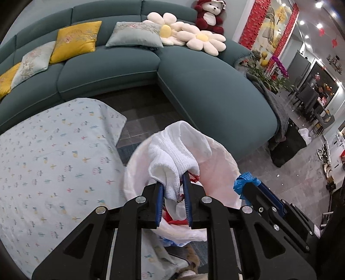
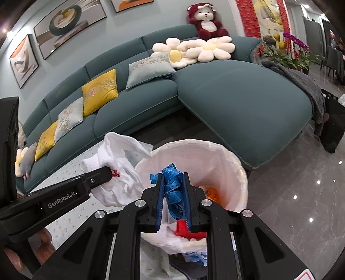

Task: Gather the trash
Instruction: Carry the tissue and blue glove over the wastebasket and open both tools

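**Both hand-held grippers carried trash over the lined bin**

The only readable writing was "GenRobot.AI", printed in white on the black side of the left hand-held gripper (image 2: 112,172), seen from the right wrist view. A small tag hung on the red-and-white teddy bear (image 2: 206,20), but its print was too small to read.

The left hand-held gripper (image 1: 173,176) was clamped narrowly on a crumpled white cloth (image 1: 172,155) with a scrap of red at the pads; the cloth hung above the near left rim of the trash bin (image 2: 235,159). The right hand-held gripper (image 2: 173,175) was pinched on a bundled blue measuring tape (image 2: 170,174), held over the bin's mouth. The bin carried a pale plastic liner, and something orange lay inside it.

Left of the bin stood a worktop (image 1: 54,161) under a light floral cloth. Behind curved a teal sectional sofa (image 1: 194,86) bearing yellow and grey-blue cushions, two daisy-shaped pillows (image 1: 200,41) and the bear. A grey throw (image 2: 301,81) hung over the sofa's far end, with orchids (image 1: 280,66) beyond it. Framed abstract pictures (image 2: 64,23) hung on the wall. Below both grippers, crumpled plastic bags and red and blue scraps blocked the view of the floor.
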Available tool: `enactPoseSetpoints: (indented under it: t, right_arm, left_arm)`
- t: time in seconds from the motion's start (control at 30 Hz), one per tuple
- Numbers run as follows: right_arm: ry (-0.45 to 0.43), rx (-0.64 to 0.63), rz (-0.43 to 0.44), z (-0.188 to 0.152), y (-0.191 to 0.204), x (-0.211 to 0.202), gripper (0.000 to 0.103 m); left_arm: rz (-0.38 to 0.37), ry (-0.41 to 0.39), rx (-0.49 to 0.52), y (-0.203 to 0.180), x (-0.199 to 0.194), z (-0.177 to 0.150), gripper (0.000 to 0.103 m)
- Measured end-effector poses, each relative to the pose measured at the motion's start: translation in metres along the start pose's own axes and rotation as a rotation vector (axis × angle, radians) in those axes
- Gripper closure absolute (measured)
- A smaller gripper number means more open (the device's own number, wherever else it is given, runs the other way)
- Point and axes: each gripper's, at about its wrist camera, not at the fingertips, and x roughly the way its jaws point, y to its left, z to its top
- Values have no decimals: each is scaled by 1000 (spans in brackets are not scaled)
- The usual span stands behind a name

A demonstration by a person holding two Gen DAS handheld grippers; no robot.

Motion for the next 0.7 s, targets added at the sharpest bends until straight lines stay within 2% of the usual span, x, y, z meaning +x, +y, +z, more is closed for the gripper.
enactPoseSetpoints:
  t: [0.07, 0.17, 0.43, 0.6, 0.7]
  right_arm:
    - [-2, 8, -4, 0, -5, 1, 87]
    - [-1, 16, -6, 0, -11, 1, 87]
    - [10, 22, 0, 0, -11, 5, 87]
    - [12, 14, 3, 2, -9, 6, 87]
    - [20, 8, 3, 4, -6, 9, 83]
  left_arm:
    - [7, -1, 6, -3, 1, -1, 74]
    - [22, -13, 5, -6, 2, -2, 64]
    - [45, -13, -8, -2, 3, -4, 57]
    - [58, -14, -19, 3, 1, -5, 56]
    - [71, -23, -25, 6, -2, -6, 47]
